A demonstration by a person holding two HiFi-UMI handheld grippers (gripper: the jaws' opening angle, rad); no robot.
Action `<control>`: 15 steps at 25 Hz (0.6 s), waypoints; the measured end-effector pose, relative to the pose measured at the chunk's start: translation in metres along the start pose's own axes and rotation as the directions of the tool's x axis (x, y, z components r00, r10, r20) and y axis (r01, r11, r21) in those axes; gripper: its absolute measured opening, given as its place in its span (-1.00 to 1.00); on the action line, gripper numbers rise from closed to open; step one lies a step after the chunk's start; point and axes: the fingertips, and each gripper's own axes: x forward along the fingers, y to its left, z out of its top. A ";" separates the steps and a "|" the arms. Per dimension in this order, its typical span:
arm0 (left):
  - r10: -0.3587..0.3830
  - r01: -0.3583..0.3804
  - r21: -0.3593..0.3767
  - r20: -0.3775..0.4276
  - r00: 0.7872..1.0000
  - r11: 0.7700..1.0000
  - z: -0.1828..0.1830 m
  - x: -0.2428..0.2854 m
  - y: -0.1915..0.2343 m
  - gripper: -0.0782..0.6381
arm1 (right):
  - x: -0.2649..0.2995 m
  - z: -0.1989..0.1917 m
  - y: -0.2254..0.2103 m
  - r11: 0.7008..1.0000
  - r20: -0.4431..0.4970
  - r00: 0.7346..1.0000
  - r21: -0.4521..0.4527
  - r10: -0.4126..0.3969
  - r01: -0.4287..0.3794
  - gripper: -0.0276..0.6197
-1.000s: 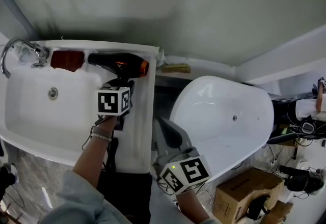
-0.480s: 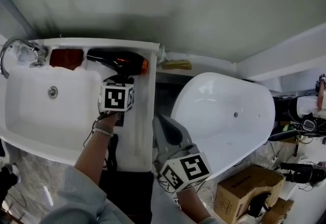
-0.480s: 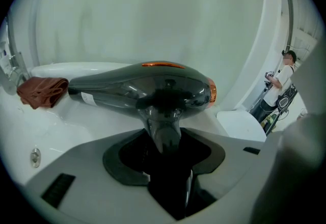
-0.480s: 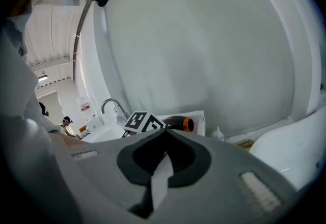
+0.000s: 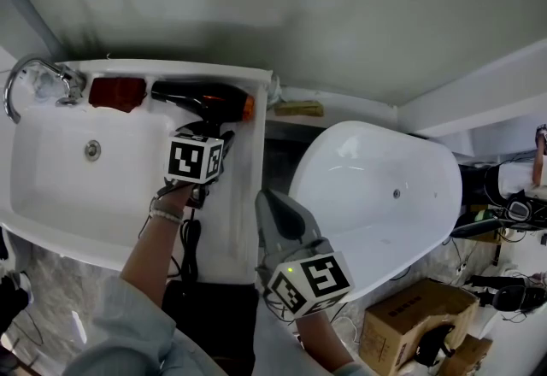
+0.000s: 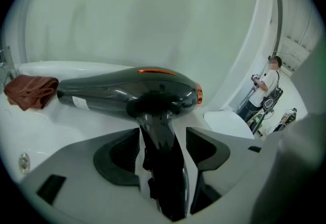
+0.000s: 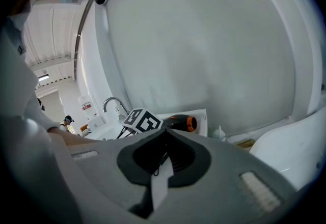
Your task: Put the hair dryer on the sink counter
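While the hair dryer (image 5: pixel 201 101) lies on the sink counter (image 5: pixel 239 195) at upper left of the head view, I log: left gripper (image 6: pixel 163 139), jaws just opened and spread around its handle; right gripper (image 7: pixel 164 141), pressed together, empty; remaining, by my judgement, only withdrawal.

Blk hair dryer (image 5: pixel 201 99) w/ orange ring; red cloth (image 5: pixel 117 93); white sink (image 5: pixel 51 195).
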 end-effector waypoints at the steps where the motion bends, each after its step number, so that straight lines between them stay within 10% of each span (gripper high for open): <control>1: -0.005 0.005 0.001 0.004 1.000 1.000 0.000 -0.002 -0.001 -0.03 | 0.000 0.000 0.001 1.000 0.000 1.000 -0.002 0.000 0.000 -0.92; 15: -0.088 0.096 -0.031 0.197 0.976 0.995 0.030 -0.082 -0.032 -0.09 | -0.016 0.014 0.018 0.999 0.032 0.999 -0.029 0.043 -0.042 -0.92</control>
